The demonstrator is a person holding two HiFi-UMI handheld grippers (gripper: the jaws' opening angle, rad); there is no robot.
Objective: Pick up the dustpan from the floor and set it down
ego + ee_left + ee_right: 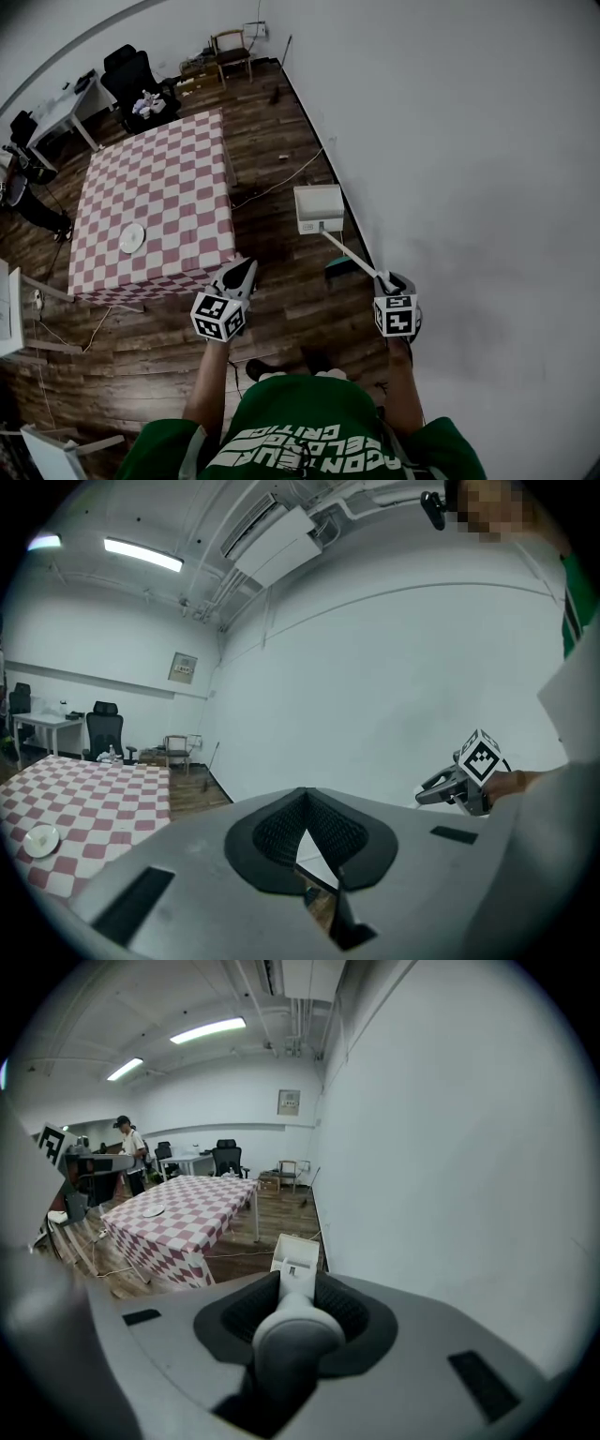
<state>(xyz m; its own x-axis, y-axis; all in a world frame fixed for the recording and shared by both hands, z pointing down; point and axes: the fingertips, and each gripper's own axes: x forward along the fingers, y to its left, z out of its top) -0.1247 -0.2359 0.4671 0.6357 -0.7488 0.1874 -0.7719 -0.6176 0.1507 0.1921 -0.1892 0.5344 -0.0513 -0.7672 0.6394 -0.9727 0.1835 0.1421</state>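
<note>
The white dustpan is down by the foot of the wall, and its long pale handle slants back to my right gripper, which is shut on the handle's end. In the right gripper view the rounded handle fills the space between the jaws, with the dustpan beyond it over the wooden floor. I cannot tell whether the pan touches the floor. My left gripper hangs to the left near the table's corner, jaws together with nothing in them; in its own view the left gripper faces the white wall.
A table with a red-and-white checked cloth stands left of the dustpan, with a white plate on it. A teal object lies on the floor beside the handle. The white wall runs along the right. Cables trail across the floor.
</note>
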